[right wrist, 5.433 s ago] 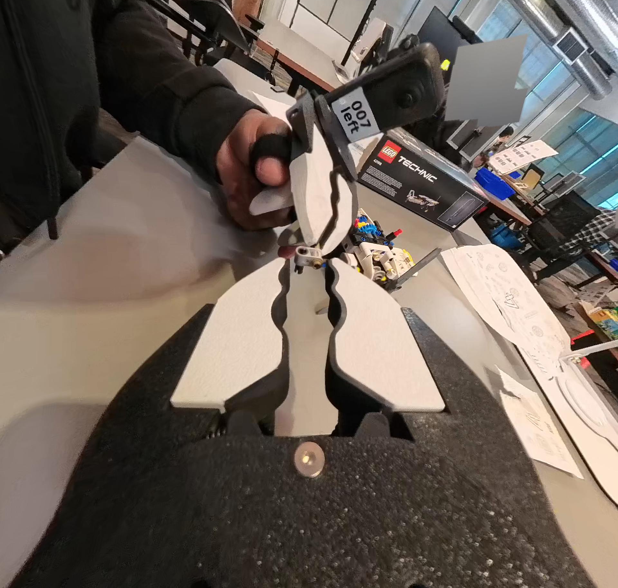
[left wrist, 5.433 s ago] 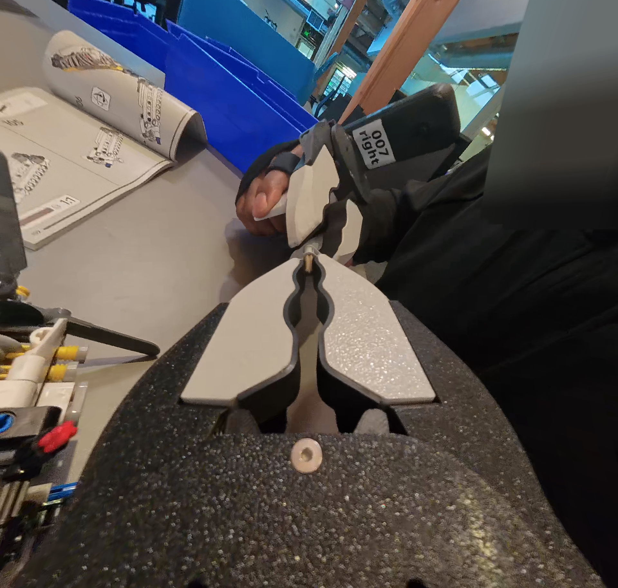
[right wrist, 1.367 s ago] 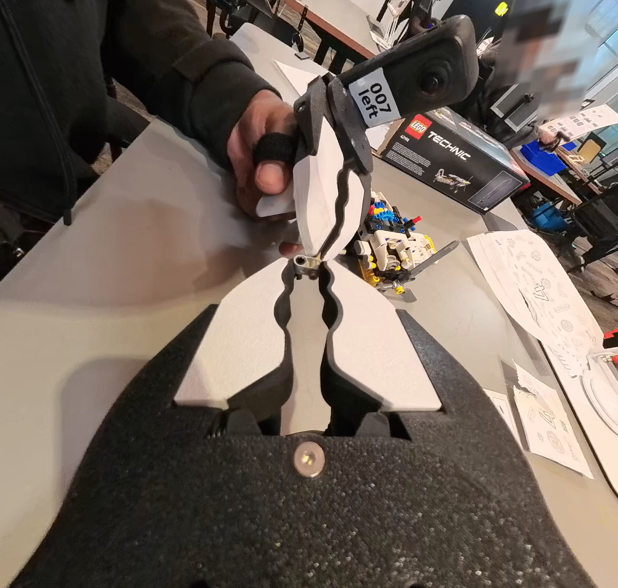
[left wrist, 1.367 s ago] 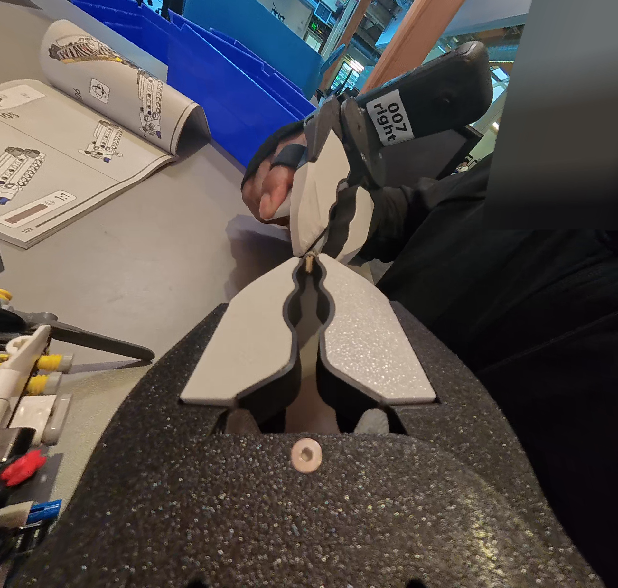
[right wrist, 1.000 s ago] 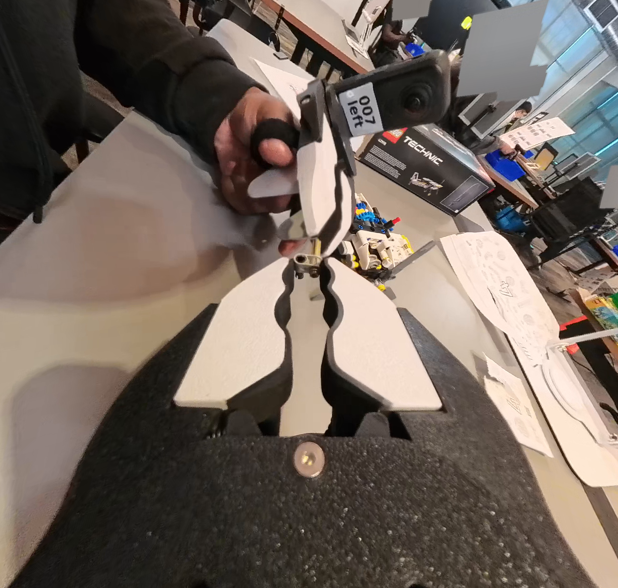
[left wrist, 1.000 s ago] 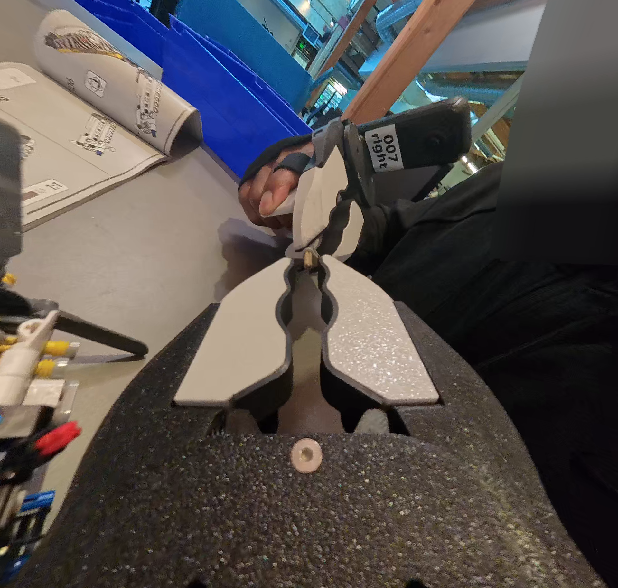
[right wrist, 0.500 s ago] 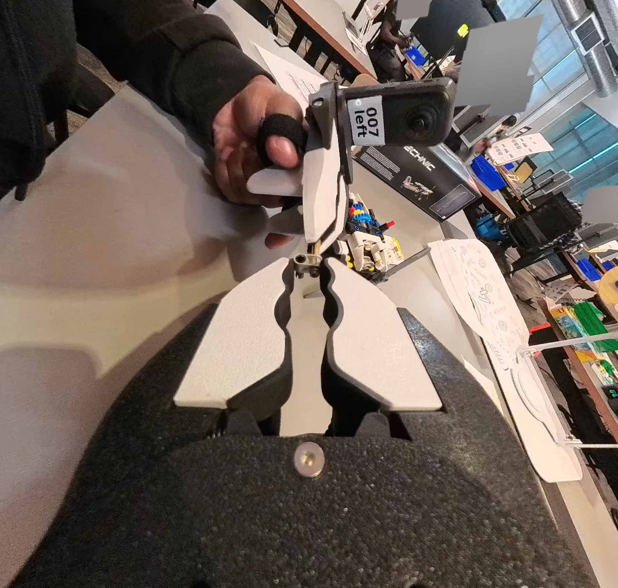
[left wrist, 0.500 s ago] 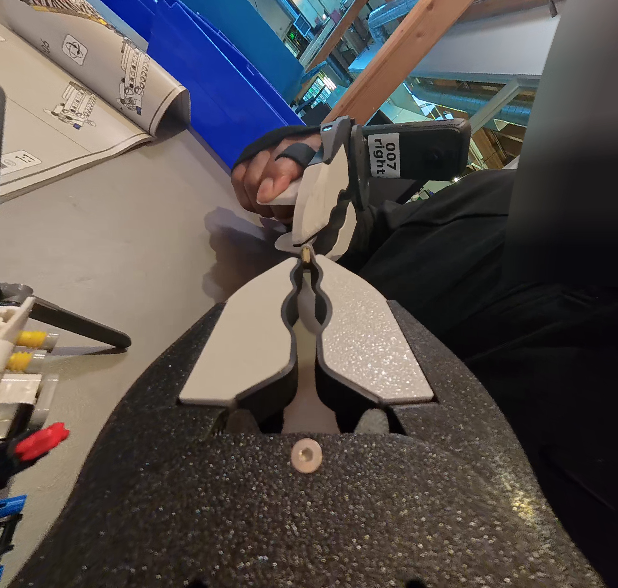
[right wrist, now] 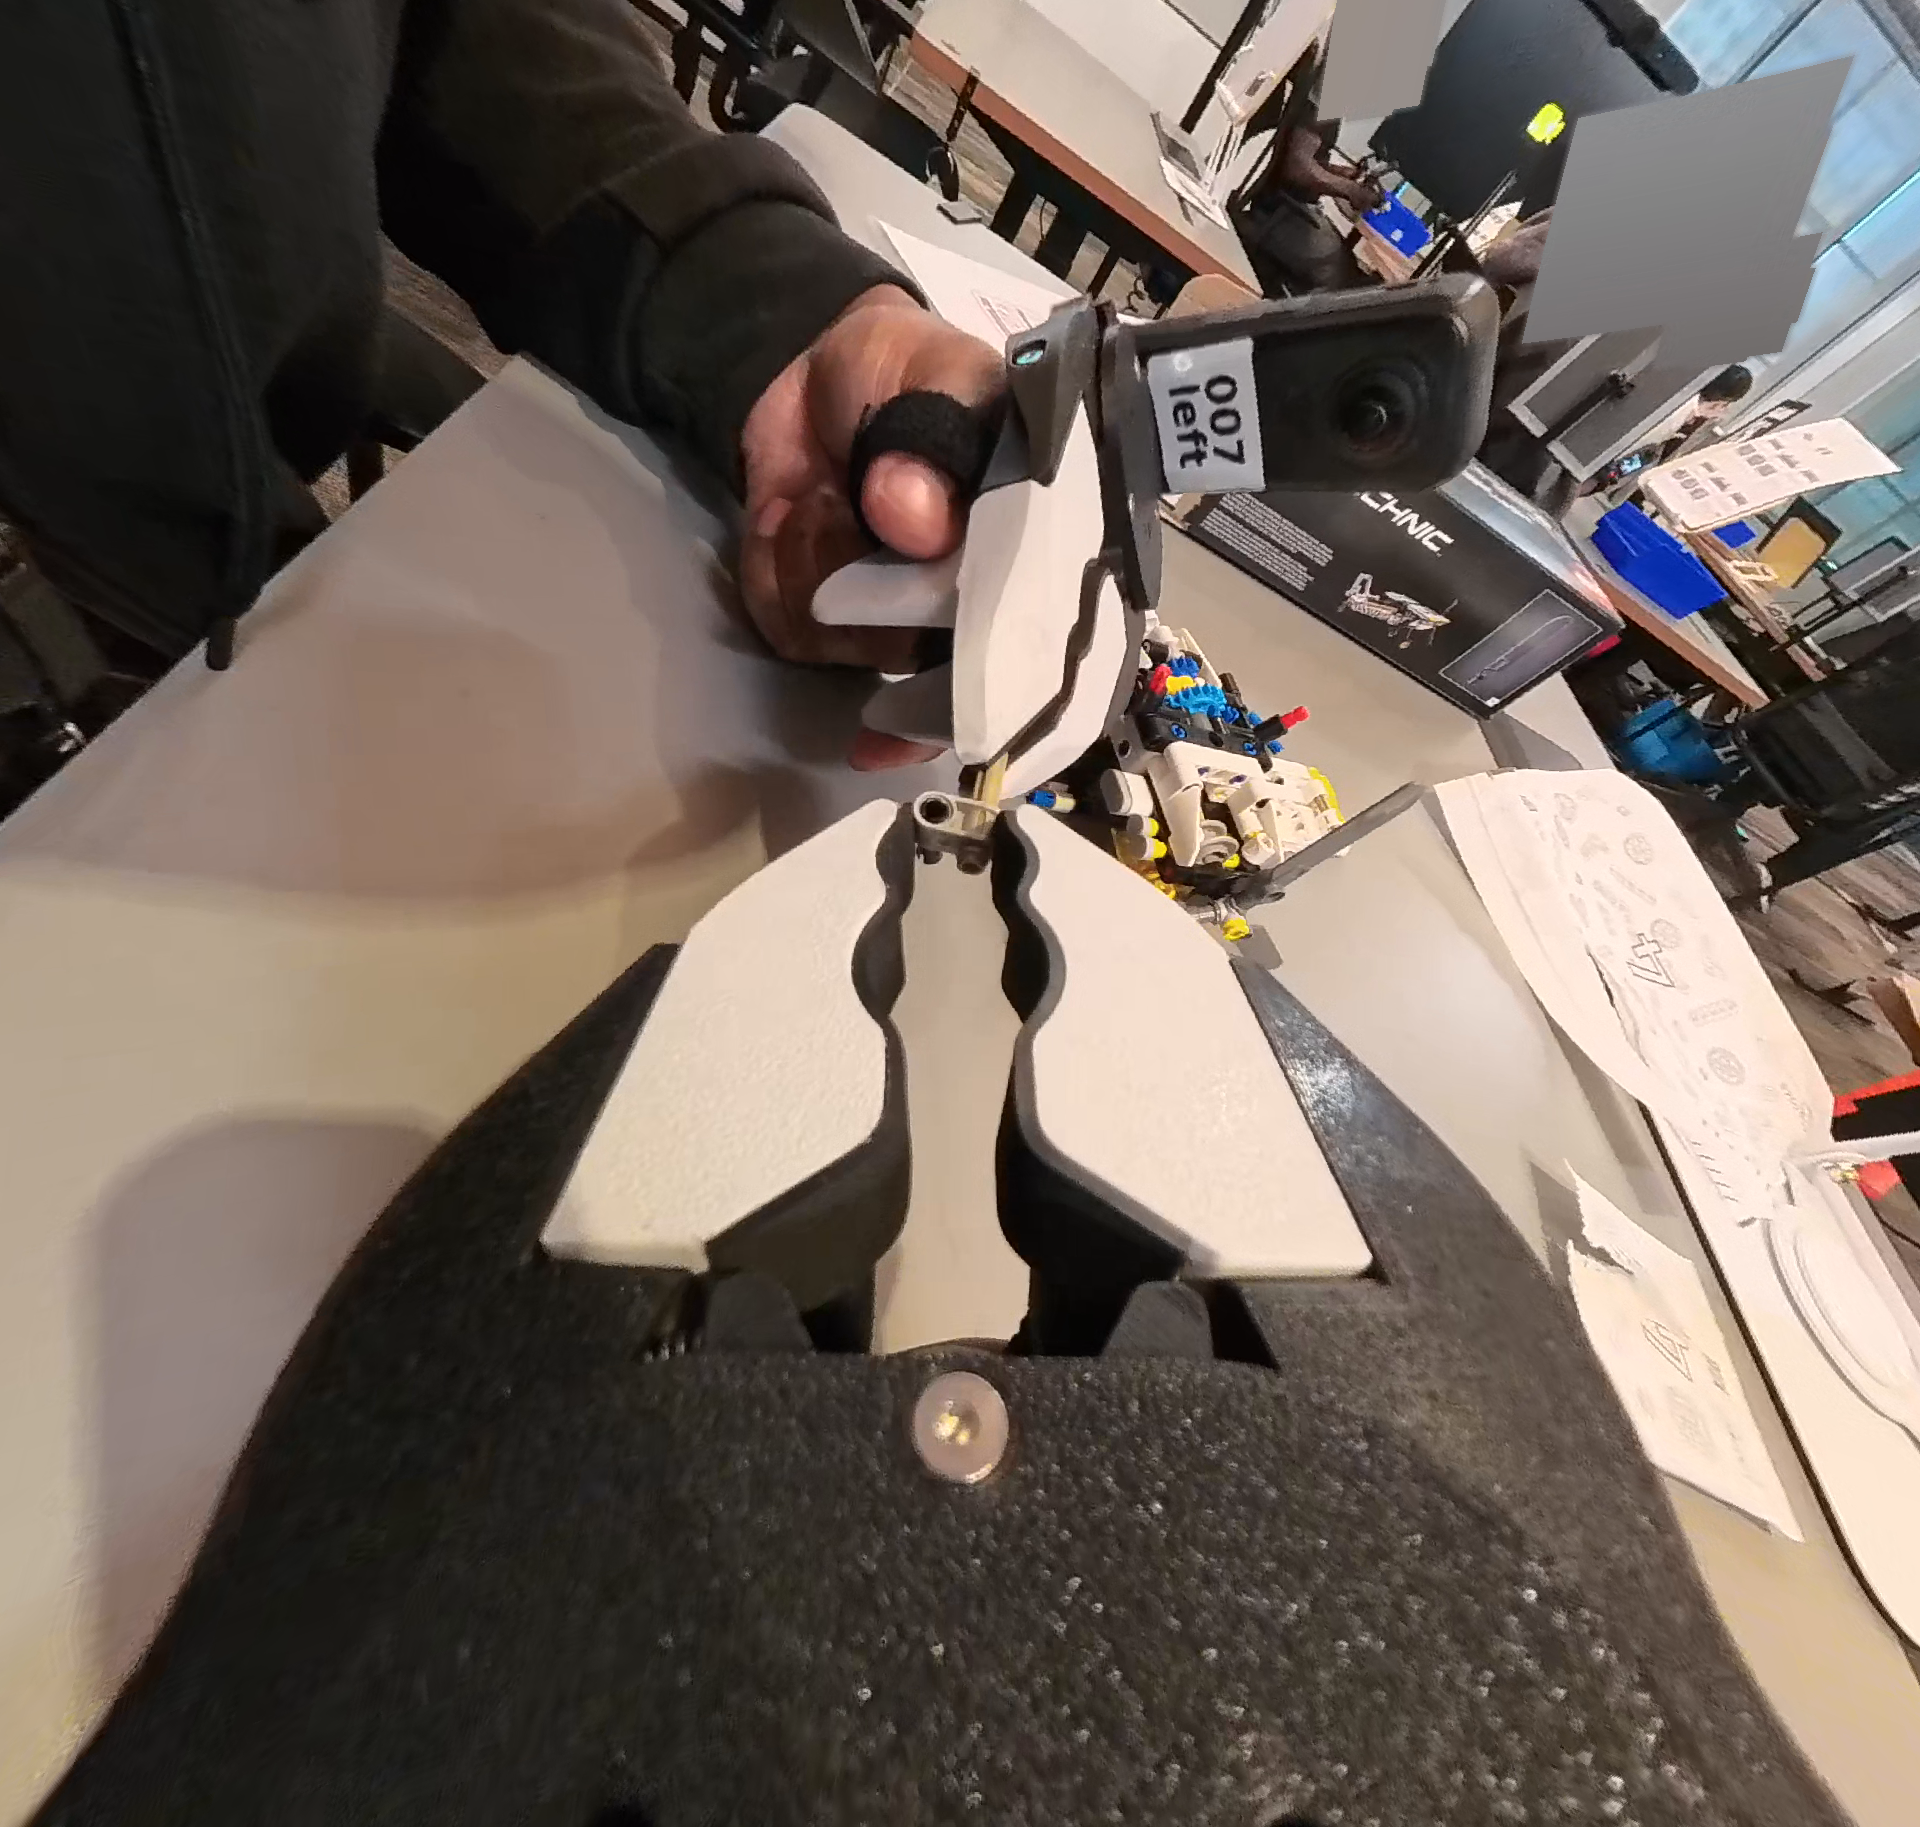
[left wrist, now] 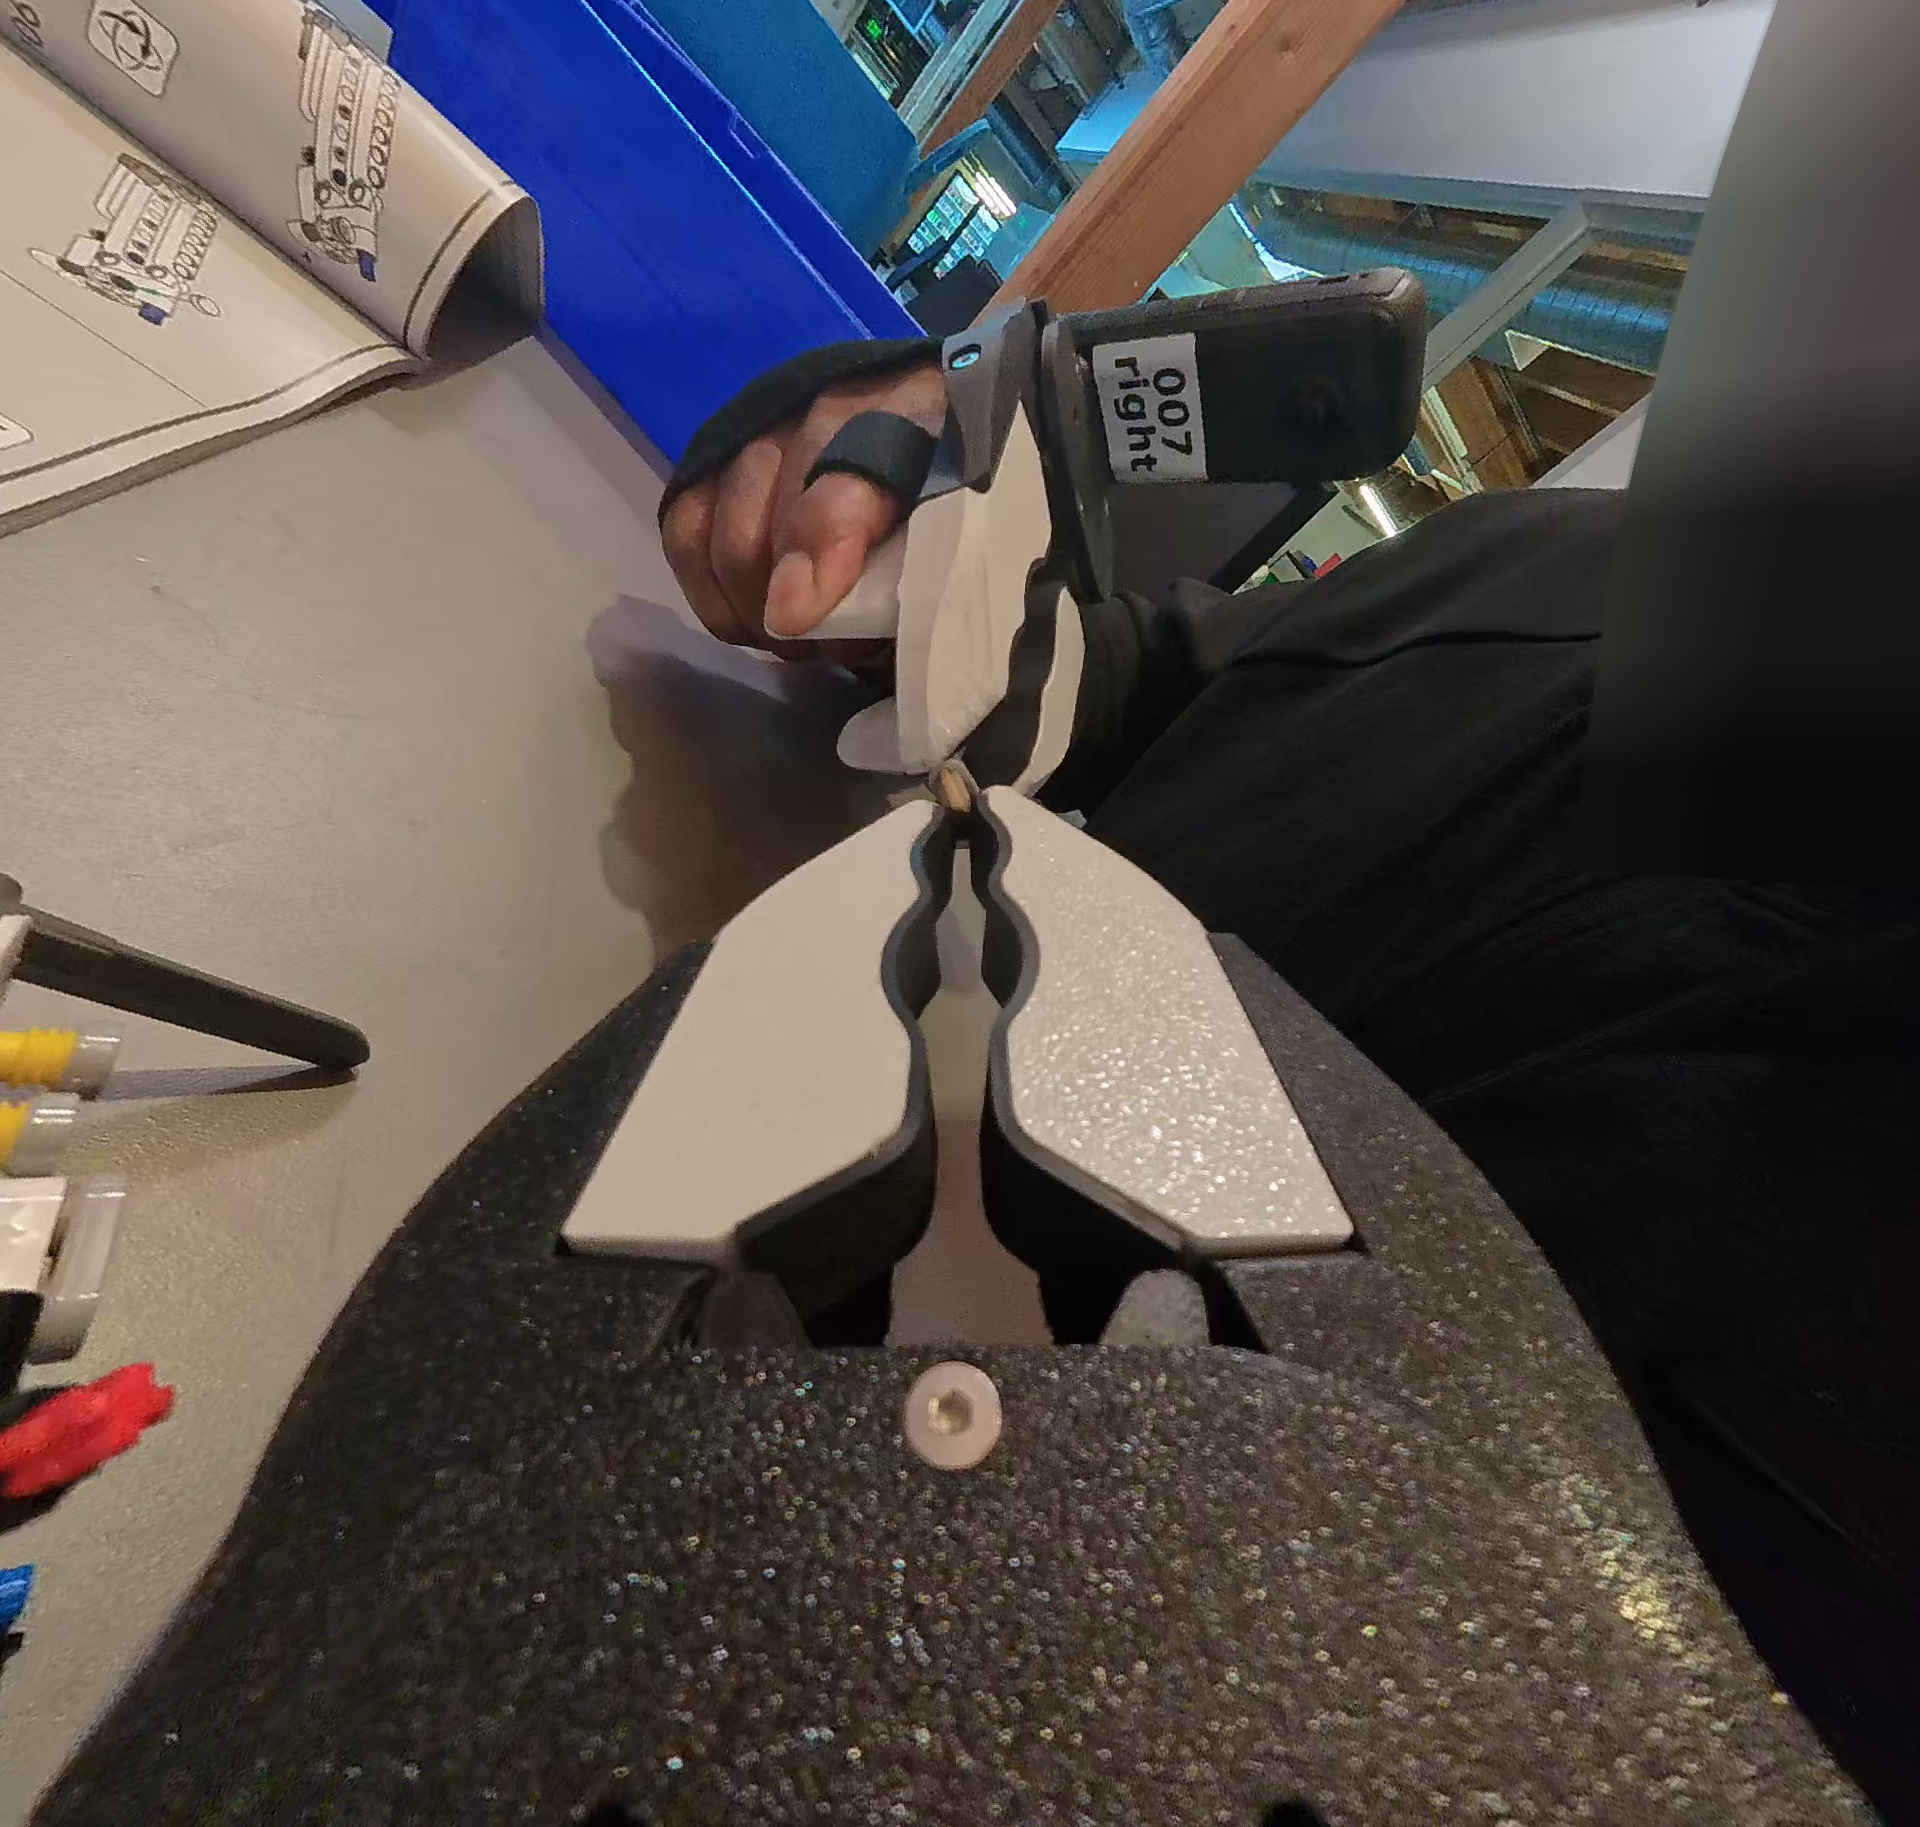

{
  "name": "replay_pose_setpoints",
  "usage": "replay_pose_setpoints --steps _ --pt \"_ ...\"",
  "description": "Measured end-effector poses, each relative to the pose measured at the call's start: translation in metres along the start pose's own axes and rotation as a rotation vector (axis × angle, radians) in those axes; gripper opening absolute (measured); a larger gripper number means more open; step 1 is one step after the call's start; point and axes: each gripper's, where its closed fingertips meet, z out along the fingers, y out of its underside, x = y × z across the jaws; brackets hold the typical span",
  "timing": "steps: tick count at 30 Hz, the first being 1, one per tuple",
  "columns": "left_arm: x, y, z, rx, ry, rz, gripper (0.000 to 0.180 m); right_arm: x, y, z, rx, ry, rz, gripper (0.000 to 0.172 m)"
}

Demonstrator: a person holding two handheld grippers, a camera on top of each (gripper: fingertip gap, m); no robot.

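Your left tool (left wrist: 957, 809) is nearly closed, pinching a tan pin (left wrist: 954, 793); your right tool (right wrist: 958, 835) clamps a grey connector (right wrist: 951, 829) above the bench (right wrist: 416, 738)

From my left claw's camera, the tan pin (left wrist: 954, 792) I pinch is mostly buried between my fingertips, and where it meets the grey connector (right wrist: 951, 827) is too small to tell. The brick model (left wrist: 47, 1247) is cut off by the left edge there; the open booklet (left wrist: 187, 219) runs off the top left. My right claw's view crops the paper sheets (right wrist: 1662, 998) at its right edge.
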Motion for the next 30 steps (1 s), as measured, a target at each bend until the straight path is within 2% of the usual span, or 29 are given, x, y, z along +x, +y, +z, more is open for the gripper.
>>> replay_pose_setpoints --steps 10,22,27,30 --pt "0.0 0.008 0.005 -0.061 -0.003 0.0 0.005 -0.007 -0.001 0.004 -0.003 -0.035 -0.034 0.014" --pt "-0.002 -0.002 -0.002 0.027 -0.023 0.008 0.005 0.006 0.001 0.002 -0.03 0.072 -0.032 0.015" --pt "-0.006 -0.003 -0.005 0.03 -0.069 0.042 0.006 0.011 0.004 -0.002 -0.051 0.089 -0.006 0.006" --pt "-0.007 -0.002 -0.004 0.018 -0.082 0.054 0.006 0.01 0.007 0.0 -0.074 0.084 -0.005 0.006"
